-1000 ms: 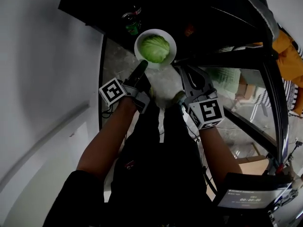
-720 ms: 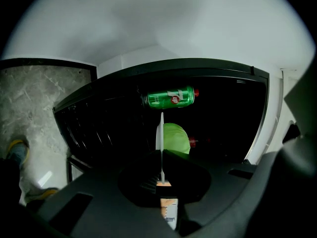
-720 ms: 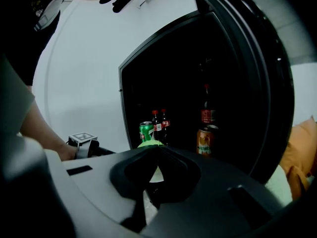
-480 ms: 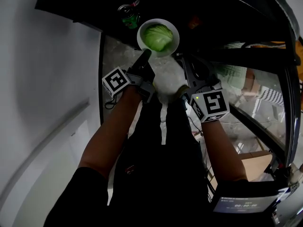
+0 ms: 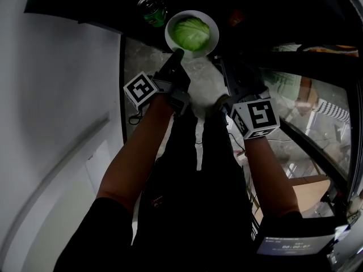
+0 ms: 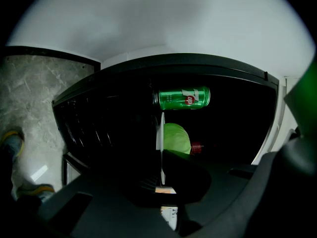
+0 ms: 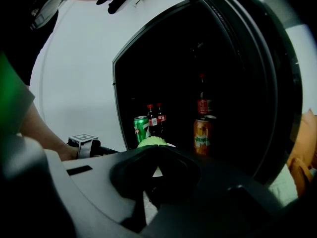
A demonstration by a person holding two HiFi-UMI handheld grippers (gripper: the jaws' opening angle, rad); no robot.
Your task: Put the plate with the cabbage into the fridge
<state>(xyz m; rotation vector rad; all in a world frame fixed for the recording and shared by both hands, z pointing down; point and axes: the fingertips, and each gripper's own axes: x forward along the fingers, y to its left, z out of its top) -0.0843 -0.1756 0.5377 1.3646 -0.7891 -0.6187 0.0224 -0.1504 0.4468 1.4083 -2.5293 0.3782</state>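
A white plate (image 5: 212,37) carrying a green cabbage (image 5: 191,32) hangs at the dark mouth of the open fridge (image 5: 272,16). My left gripper (image 5: 177,55) is shut on the plate's near left rim, and my right gripper (image 5: 219,62) is shut on its near right rim. In the left gripper view the plate (image 6: 162,133) shows edge-on between the jaws, with the cabbage (image 6: 178,139) beyond it. In the right gripper view only the cabbage top (image 7: 151,142) peeks over the dark jaws.
Inside the fridge stand a green can (image 7: 140,128), two cola bottles (image 7: 156,117), an orange can (image 7: 202,138) and a taller bottle (image 7: 204,101). The green can (image 5: 152,13) is just left of the plate. The fridge door (image 5: 317,67) stands open at right; a white wall (image 5: 57,95) is at left.
Both grippers have carried the plate with the cabbage forward, deeper toward the fridge interior and closer to the green can. Both grips are unchanged.
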